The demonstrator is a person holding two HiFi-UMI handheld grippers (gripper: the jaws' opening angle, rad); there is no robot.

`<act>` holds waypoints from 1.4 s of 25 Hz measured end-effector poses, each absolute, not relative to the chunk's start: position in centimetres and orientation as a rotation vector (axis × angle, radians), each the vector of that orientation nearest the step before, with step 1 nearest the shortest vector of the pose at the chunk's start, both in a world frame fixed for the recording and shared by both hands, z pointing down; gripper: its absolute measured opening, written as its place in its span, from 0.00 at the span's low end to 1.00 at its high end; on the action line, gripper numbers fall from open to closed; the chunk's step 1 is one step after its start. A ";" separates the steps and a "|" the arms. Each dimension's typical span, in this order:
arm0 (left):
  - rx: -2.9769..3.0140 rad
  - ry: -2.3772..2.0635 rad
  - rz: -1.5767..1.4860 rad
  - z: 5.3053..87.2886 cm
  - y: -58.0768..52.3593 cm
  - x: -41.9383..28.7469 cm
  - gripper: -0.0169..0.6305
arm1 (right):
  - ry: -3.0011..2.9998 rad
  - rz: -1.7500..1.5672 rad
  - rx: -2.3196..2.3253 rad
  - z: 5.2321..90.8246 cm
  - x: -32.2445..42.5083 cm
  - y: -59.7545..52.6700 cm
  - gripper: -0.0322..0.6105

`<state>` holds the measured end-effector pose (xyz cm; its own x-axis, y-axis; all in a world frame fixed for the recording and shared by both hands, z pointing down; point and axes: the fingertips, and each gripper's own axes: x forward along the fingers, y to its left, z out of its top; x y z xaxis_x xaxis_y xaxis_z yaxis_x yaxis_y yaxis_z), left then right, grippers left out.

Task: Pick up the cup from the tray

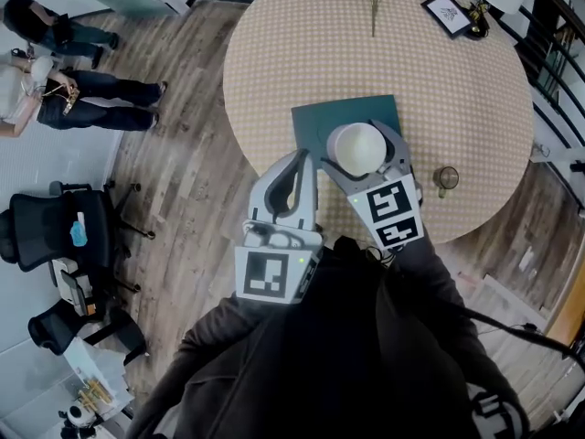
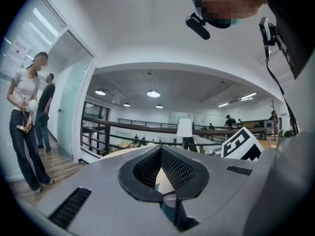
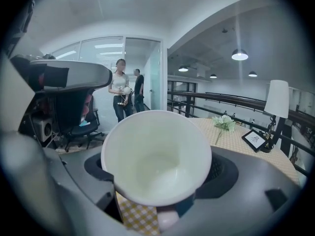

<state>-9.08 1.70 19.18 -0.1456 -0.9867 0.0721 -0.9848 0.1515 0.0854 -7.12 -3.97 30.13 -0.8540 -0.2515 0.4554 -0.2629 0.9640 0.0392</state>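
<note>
Grips the white cup (image 3: pixel 156 156) in the right gripper (image 1: pixel 361 144), jaws pressed to either side of its wall. Sits over the near edge of the teal tray (image 1: pixel 315 117) on the round tabletop (image 1: pixel 302 53); contact with the tray impossible to tell. Holds the left gripper (image 1: pixel 300 158) just left of the tray, jaws together, empty. Looks like grasp made, lift in hand; calls next for a steady, level rise clear of the tray.

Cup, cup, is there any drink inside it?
Empty. The cup shows only its bare white inside, right down to the bottom.
</note>
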 end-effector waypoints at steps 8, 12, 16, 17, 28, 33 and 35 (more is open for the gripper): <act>1.936 -2.308 -0.020 19.8 1.7 -12.3 0.03 | -2.640 0.019 0.282 30.1 -10.1 -2.1 0.71; 1.943 -2.271 -0.067 20.1 0.5 -15.4 0.03 | -2.626 0.016 0.288 29.8 -13.6 -2.7 0.71; 1.938 -2.240 -0.077 20.9 -1.5 -19.8 0.03 | -2.610 0.037 0.299 30.3 -18.0 -4.2 0.71; 1.936 -2.232 -0.082 21.2 -2.1 -20.9 0.03 | -2.603 0.043 0.303 30.6 -19.0 -4.7 0.71; 1.881 -2.092 -0.098 26.1 -7.3 -31.3 0.03 | -2.517 0.076 0.402 33.1 -28.7 -11.3 0.71; 1.870 -2.043 -0.084 27.7 -9.2 -34.0 0.03 | -2.478 0.051 0.422 34.7 -31.4 -13.4 0.71; 1.863 -2.023 -0.067 28.5 -9.8 -34.5 0.03 | -2.460 0.055 0.422 35.7 -31.8 -14.3 0.71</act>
<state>-34.53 -9.82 28.52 -0.0418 -0.9678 0.2482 -0.9492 0.1160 0.2924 -31.83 -14.29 35.68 -0.7477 -0.2865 0.5990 -0.3129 0.9477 0.0627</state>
